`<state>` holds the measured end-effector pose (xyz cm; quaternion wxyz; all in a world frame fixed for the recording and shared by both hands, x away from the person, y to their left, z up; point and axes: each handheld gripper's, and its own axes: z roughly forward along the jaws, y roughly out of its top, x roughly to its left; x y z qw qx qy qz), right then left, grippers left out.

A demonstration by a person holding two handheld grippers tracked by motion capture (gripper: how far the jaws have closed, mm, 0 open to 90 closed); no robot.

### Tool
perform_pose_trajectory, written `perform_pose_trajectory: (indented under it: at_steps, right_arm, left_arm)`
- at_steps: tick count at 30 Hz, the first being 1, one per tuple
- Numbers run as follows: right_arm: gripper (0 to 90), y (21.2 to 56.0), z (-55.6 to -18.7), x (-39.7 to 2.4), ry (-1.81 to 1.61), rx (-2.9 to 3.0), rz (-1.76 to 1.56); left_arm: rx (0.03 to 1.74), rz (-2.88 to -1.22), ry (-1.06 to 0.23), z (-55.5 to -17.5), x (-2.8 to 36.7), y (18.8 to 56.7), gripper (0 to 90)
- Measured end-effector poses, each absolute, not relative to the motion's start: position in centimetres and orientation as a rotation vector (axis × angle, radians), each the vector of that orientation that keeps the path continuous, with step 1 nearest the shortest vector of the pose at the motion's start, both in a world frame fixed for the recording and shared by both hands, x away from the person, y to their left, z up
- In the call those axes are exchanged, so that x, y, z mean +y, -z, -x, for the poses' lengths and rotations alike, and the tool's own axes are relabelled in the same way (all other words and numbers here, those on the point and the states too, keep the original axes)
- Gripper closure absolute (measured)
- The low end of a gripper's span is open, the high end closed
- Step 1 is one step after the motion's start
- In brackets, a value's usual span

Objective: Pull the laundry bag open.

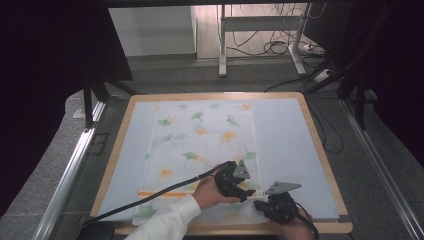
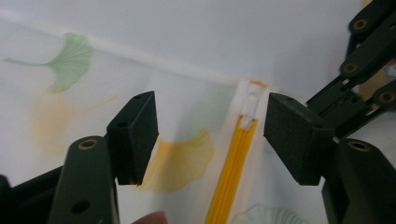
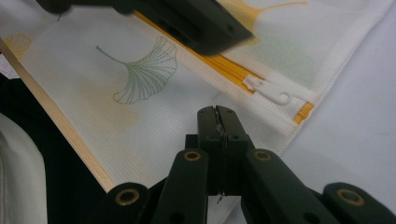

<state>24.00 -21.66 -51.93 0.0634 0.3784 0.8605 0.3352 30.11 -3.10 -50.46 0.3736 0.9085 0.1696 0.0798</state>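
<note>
left gripper (image 2: 210, 135) open astride zipper pull (image 2: 250, 109); right gripper (image 3: 217, 122) clamps bag edge (image 3: 261, 140).

Grey floor (image 1: 200, 75), desk frame (image 1: 260, 30) behind (cables (image 1: 280, 47) trailing).

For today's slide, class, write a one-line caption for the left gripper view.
Open left gripper poised over the white zipper pull at the end of the orange zipper on a ginkgo-leaf mesh bag.
</note>
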Motion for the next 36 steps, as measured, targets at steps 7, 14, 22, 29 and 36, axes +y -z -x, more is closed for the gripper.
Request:
perform_pose_trajectory:
  at_steps: [7, 14, 22, 29, 36]
  right_arm:
    - [89.0, 51.9, -24.0, -21.6, -1.013, 2.603, -1.144]
    - [89.0, 51.9, -24.0, -21.6, -1.018, 2.610, -1.141]
    - [89.0, 51.9, -24.0, -21.6, -1.017, 2.611, -1.142]
    - [89.0, 52.0, -24.1, -21.6, -1.019, 2.610, -1.141]
    - [89.0, 52.0, -24.1, -21.6, -1.016, 2.614, -1.133]
  left_arm:
    - [0.423, -2.325, -0.196, -30.2, -5.2, 50.5, 36.5]
    - [0.421, -2.356, -0.191, -30.9, -5.3, 51.5, 38.4]
    - [0.431, -2.343, -0.170, -30.8, -5.8, 52.3, 42.9]
    - [0.400, -2.344, -0.101, -30.8, -5.8, 52.4, 57.3]
    - [0.394, -2.358, -0.048, -30.8, -5.7, 52.3, 72.6]
